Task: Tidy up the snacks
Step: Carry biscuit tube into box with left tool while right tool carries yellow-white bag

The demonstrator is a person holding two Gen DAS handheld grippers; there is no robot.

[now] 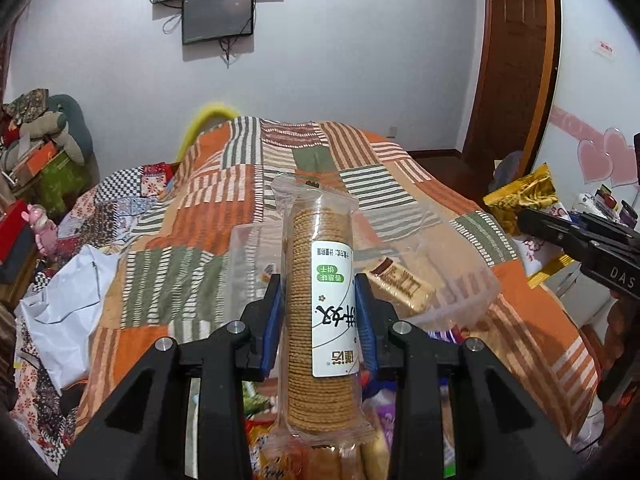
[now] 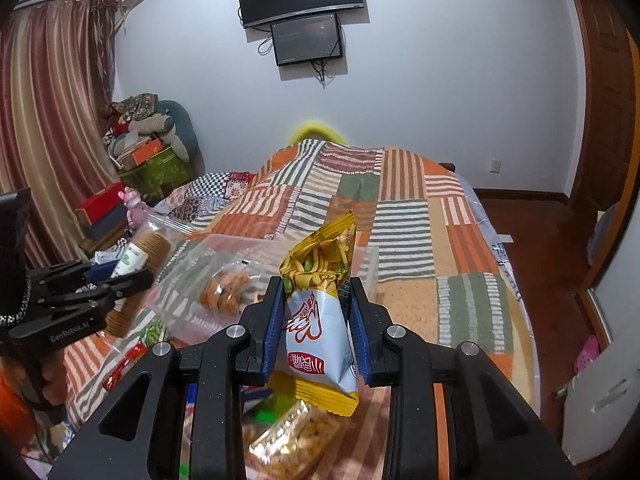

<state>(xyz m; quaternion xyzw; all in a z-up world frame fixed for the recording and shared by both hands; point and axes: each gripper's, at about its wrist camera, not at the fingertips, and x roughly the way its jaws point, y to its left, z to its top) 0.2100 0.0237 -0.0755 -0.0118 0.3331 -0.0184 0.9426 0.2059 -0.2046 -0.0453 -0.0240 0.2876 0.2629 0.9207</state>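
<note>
Nearest the left wrist camera, the left tongs (image 1: 320, 320) are clamped on a clear-wrapped roll of round biscuits (image 1: 320, 312), the blue pads pressing its sides about halfway along, level with the white label. The roll stands lengthwise away from the camera, its crimped far end lifted over a clear plastic container (image 1: 460, 280) that rests on the patchwork bedspread (image 1: 224, 184). Inside the container lies a wrapped wafer pack (image 1: 404, 286), tilted against its near wall. Under the tongs, more snack packets (image 1: 304, 456) lie heaped on the bed. Close to the right wrist camera, the right tongs (image 2: 316, 320) are clamped on a yellow and white snack bag (image 2: 320, 312), held upright, its crimped top raised above the bedspread (image 2: 400, 208) and its lower yellow seam hanging below the pads. The bag's upper panel pictures yellow strips and green peas. Beyond it sits the clear container (image 2: 224, 256), with a blurred pack of orange-brown snacks inside. In the left wrist view the right tongs (image 1: 520, 216) show at the right edge with the yellow bag (image 1: 520, 196), well apart from the biscuit roll; in the right wrist view the left tongs (image 2: 120, 276) hold the roll (image 2: 140, 256) at the container's left side.
</note>
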